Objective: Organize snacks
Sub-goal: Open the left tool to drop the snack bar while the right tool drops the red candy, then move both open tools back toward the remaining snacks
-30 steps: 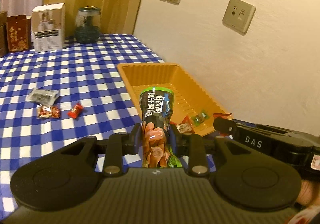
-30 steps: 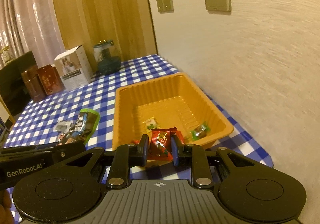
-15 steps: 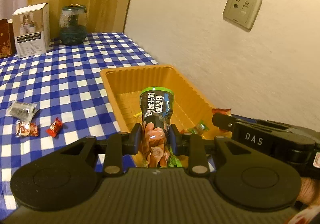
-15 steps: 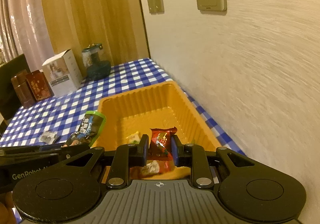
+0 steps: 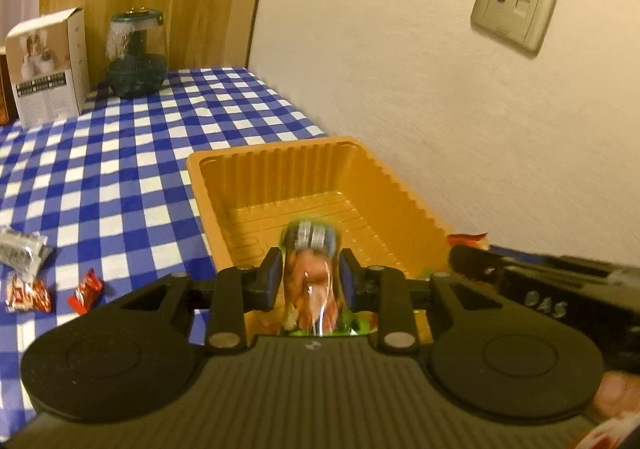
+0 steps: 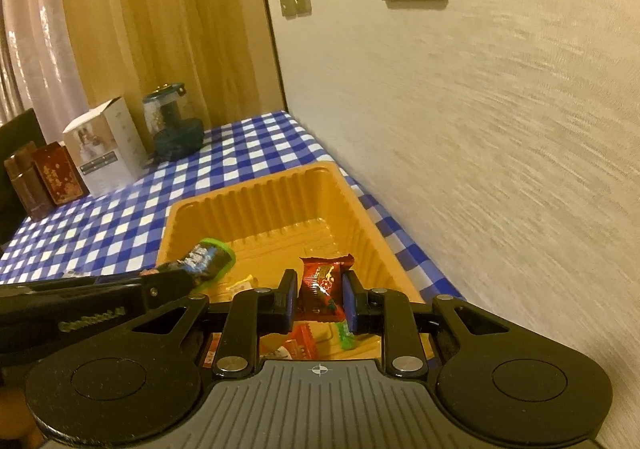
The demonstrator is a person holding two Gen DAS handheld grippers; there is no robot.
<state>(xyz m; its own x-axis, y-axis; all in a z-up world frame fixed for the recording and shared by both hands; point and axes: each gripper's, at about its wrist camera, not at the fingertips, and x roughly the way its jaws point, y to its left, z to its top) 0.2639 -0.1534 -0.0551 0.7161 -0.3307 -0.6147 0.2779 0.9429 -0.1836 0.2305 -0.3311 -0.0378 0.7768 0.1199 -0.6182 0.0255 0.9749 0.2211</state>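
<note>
An orange plastic tray (image 5: 400, 193) sits on the blue checked tablecloth by the wall; it also shows in the right wrist view (image 6: 360, 209). My left gripper (image 5: 310, 273) is shut on a green-edged snack packet (image 5: 310, 273) and holds it above the tray's near end; the packet also shows in the right wrist view (image 6: 208, 259). My right gripper (image 6: 318, 285) is shut on a small red candy packet (image 6: 320, 285) above the tray's near right part. Several small sweets (image 6: 300, 345) lie in the tray under it.
Two red sweets (image 5: 86, 287) and a silver packet (image 5: 20, 253) lie on the cloth left of the tray. A white box (image 5: 48, 65), a green glass jar (image 5: 136, 53) and brown boxes (image 6: 44, 177) stand at the far end. The wall runs close along the right.
Both grippers have moved forward over the tray with their packets. The left packet has tipped forward and down, so I now see its top end.
</note>
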